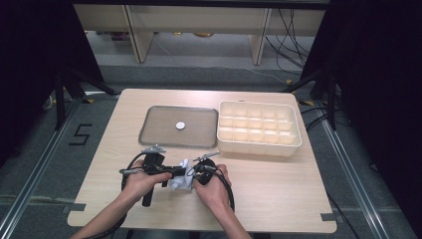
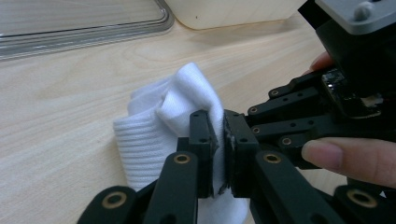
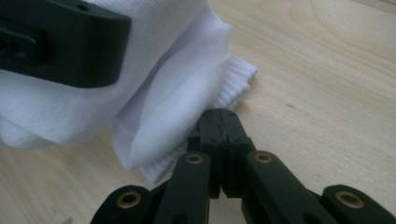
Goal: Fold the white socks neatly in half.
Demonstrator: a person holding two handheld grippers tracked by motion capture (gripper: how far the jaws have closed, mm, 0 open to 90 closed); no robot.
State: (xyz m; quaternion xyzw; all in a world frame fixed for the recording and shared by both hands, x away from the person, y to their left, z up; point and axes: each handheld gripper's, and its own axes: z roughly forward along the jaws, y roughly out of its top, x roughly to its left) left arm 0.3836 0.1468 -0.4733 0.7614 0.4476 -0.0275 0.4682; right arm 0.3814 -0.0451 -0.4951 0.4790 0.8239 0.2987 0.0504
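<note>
The only mark I can read is a black numeral "5" [image 1: 79,134] taped on the grey floor [image 1: 40,164], left of my counter [image 1: 278,199]. No other lettering is legible.

White ribbed cloth sock [image 2: 154,135], matt light wood table [image 1: 278,189], glossy metal tray [image 1: 149,130].

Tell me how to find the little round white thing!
Look at the wooden table. On its far half a flat grey tray lies left of a cream box with many compartments. The round white disc sits alone on that tray, small and flat.
</note>
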